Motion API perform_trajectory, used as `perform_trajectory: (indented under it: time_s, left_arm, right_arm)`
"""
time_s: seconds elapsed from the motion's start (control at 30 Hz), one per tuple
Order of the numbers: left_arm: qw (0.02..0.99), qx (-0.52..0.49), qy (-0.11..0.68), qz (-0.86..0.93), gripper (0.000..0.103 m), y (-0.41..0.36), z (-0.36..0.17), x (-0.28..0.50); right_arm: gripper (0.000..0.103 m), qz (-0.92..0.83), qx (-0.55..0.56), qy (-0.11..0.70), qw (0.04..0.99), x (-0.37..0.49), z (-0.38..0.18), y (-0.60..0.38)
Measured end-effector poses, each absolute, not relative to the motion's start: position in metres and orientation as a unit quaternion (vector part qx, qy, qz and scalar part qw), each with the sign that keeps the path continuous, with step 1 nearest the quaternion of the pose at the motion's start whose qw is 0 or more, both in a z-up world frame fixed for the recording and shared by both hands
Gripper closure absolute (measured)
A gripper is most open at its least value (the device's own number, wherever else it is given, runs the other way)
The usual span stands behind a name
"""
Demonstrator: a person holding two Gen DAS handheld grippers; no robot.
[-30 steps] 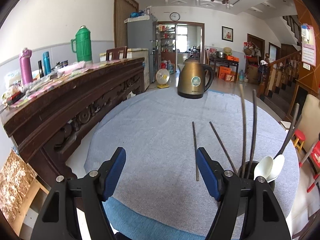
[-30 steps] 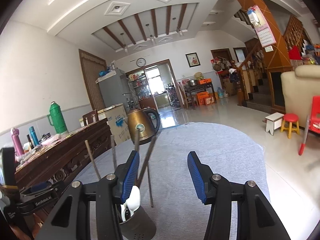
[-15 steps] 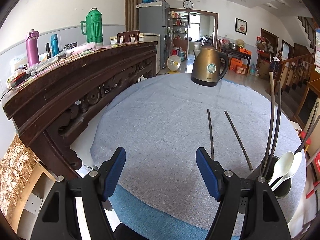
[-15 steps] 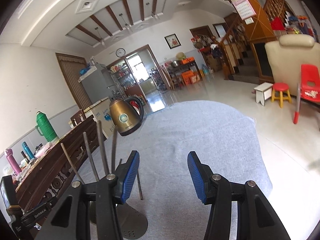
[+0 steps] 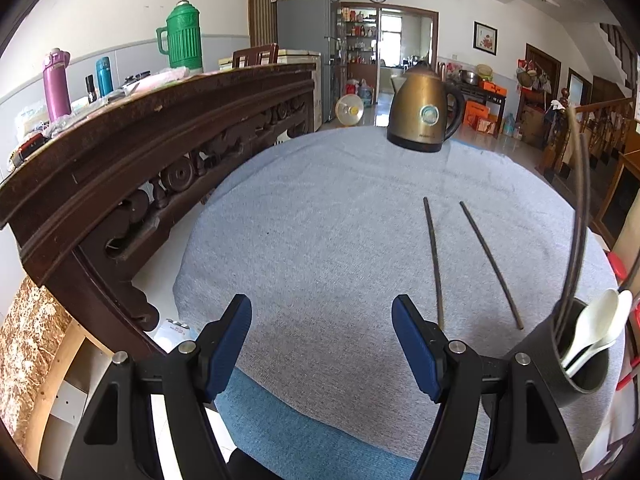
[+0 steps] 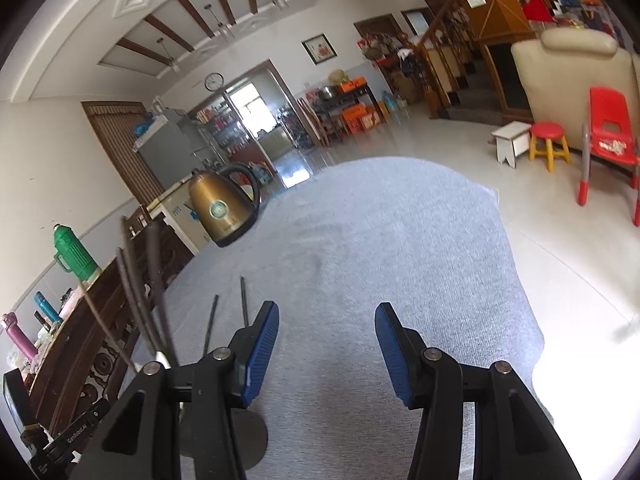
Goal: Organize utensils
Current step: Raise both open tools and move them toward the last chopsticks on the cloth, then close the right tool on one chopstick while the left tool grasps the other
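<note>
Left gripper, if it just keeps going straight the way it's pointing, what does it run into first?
Probably nothing but the grey tablecloth. The left gripper is open and empty; the two loose chopsticks lie right of its line, and the kettle stands far off, also slightly right. Depth is uncertain.

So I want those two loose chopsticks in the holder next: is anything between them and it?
Nothing visible: only bare cloth lies between the chopsticks and the holder beside them.

left gripper (image 5: 322, 340) and right gripper (image 6: 326, 344) both hover with jaws spread wide, holding nothing.
</note>
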State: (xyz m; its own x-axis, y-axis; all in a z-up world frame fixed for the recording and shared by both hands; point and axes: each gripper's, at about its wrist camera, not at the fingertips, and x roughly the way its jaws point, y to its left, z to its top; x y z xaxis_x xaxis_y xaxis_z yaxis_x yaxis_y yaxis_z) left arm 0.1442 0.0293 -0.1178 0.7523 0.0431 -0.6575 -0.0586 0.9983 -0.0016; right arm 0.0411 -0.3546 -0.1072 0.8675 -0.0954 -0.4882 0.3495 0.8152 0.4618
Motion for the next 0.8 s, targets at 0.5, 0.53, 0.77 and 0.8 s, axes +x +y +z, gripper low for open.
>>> perform_trajectory:
  time_s: [0.5, 0.53, 0.77, 0.8]
  left_arm:
    - [0.922, 0.01, 0.387, 0.02, 0.03, 0.026, -0.137, 0.208]
    - [0.922, 0.015, 0.388, 0.018, 0.03, 0.023, -0.137, 0.214]
    - [0.916, 0.04, 0.4, 0.005, 0.03, 0.014, -0.139, 0.255]
    - [0.915, 0.044, 0.401, 0.007, 0.03, 0.015, -0.139, 0.259]
  right_arm:
    - [0.05, -0.027, 0.255, 0.349, 0.901, 0.155, -0.148, -0.389]
    - [0.05, -0.018, 0.248, 0.356, 0.901, 0.166, -0.149, -0.389]
    - [0.05, 0.063, 0.207, 0.423, 0.88, 0.269, -0.153, -0.365]
    - [0.05, 0.073, 0.2, 0.432, 0.877, 0.283, -0.154, -0.359]
